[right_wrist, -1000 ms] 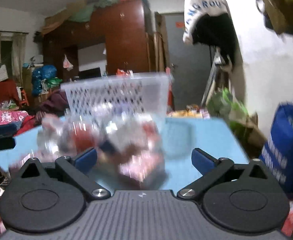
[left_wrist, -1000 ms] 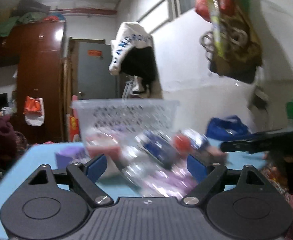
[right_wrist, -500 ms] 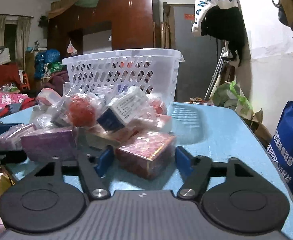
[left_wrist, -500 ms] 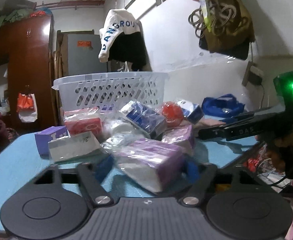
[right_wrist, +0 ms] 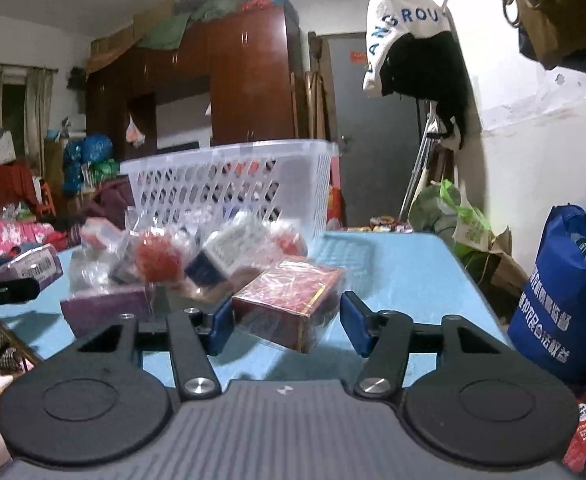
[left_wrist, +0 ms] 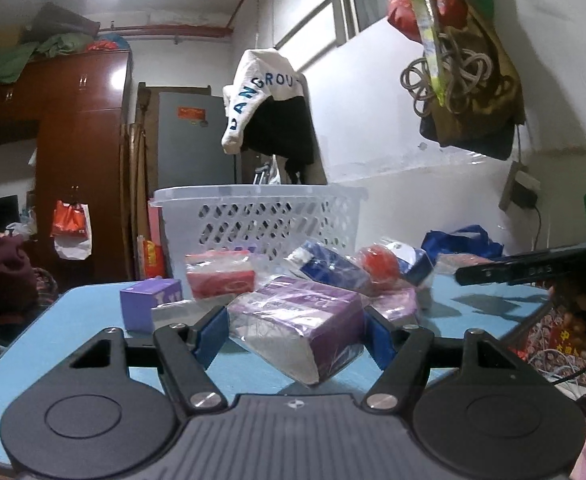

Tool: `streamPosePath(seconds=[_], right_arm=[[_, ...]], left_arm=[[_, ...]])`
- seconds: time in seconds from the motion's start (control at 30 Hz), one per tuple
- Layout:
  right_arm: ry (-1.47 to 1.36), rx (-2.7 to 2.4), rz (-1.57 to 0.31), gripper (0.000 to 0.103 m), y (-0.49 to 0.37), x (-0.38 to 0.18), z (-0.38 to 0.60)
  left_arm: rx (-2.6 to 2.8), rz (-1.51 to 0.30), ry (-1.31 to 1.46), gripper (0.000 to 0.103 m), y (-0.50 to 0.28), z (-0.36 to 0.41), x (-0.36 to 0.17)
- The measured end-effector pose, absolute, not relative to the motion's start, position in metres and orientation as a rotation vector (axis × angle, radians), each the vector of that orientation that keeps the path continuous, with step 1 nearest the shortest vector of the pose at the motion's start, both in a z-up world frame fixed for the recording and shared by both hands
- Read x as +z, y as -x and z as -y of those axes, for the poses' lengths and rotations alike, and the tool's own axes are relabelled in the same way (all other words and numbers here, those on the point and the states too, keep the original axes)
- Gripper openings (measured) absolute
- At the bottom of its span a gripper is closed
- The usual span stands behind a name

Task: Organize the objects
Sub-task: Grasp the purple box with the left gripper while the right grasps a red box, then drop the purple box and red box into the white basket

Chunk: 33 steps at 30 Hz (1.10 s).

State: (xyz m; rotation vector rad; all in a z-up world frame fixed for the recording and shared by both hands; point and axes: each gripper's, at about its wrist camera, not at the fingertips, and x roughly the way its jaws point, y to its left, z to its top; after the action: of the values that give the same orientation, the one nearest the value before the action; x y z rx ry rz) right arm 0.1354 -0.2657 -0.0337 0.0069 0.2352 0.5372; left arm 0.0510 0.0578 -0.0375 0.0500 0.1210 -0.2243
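A white perforated basket [left_wrist: 261, 220] stands at the back of the blue table [left_wrist: 77, 320]; it also shows in the right wrist view [right_wrist: 233, 184]. A pile of wrapped boxes lies in front of it. My left gripper [left_wrist: 297, 332] is shut on a purple wrapped box [left_wrist: 297, 328] and holds it tilted just above the table. My right gripper [right_wrist: 287, 320] is shut on a red wrapped box [right_wrist: 293, 300], lifted slightly at the pile's right edge. The other gripper shows as a dark bar at each view's side.
A small purple box [left_wrist: 149, 308], a red box [left_wrist: 219, 276], a blue-white box [left_wrist: 325, 268] and a red round item [left_wrist: 379, 266] lie in the pile. A blue bag [right_wrist: 565, 300] stands right of the table. Wardrobe [right_wrist: 229, 88] and clutter are behind.
Both grippers came down onto the pile and closed, the left on the purple box, the right on the red box. Both boxes now sit a little higher than half a second ago.
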Motion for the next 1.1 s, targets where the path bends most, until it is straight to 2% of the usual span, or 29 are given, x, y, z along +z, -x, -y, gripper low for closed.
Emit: streamPosePath(seconds=[0.27,0.4,0.5,0.67,0.8,0.97,1.03,1.07,1.1], right_arm=[[-0.052,0.567,-0.2,0.058,-0.137,-0.024,0.272],[-0.074,0.606,-0.147,0.058,-0.146,0.003,0.265],[-0.059,0.647,-0.079,0.058,-0.171,0.046,0.242],[0.061,0.645,-0.096,0.057,-0.241,0.1,0.179],[0.126,0.641,-0.152,0.056,-0.278,0.108,0.145],[0.178,0.628,-0.169,0.057,-0.288,0.101,0.132],[0.156,0.63,-0.207,0.069,-0.289,0.101,0.133],[0.151,0.624,-0.226,0.09,-0.287,0.101,0.134],[0.149,0.597,-0.214,0.103,-0.28,0.101,0.138]], left_arm=[[-0.202,-0.105,0.009,0.074,-0.052,-0.074,-0.027],[-0.212,-0.05,0.05,0.074,-0.062,-0.081,0.006],[-0.214,-0.034,0.07,0.074,-0.095,-0.082,0.052],[-0.146,-0.105,0.062,0.074,-0.19,-0.076,0.116],[-0.086,-0.212,0.083,0.074,-0.255,-0.076,0.12],[-0.065,-0.215,0.045,0.075,-0.278,-0.072,0.109],[-0.046,-0.232,0.045,0.085,-0.284,-0.073,0.107],[-0.044,-0.247,0.048,0.085,-0.283,-0.073,0.107],[-0.053,-0.24,0.032,0.085,-0.275,-0.073,0.107]])
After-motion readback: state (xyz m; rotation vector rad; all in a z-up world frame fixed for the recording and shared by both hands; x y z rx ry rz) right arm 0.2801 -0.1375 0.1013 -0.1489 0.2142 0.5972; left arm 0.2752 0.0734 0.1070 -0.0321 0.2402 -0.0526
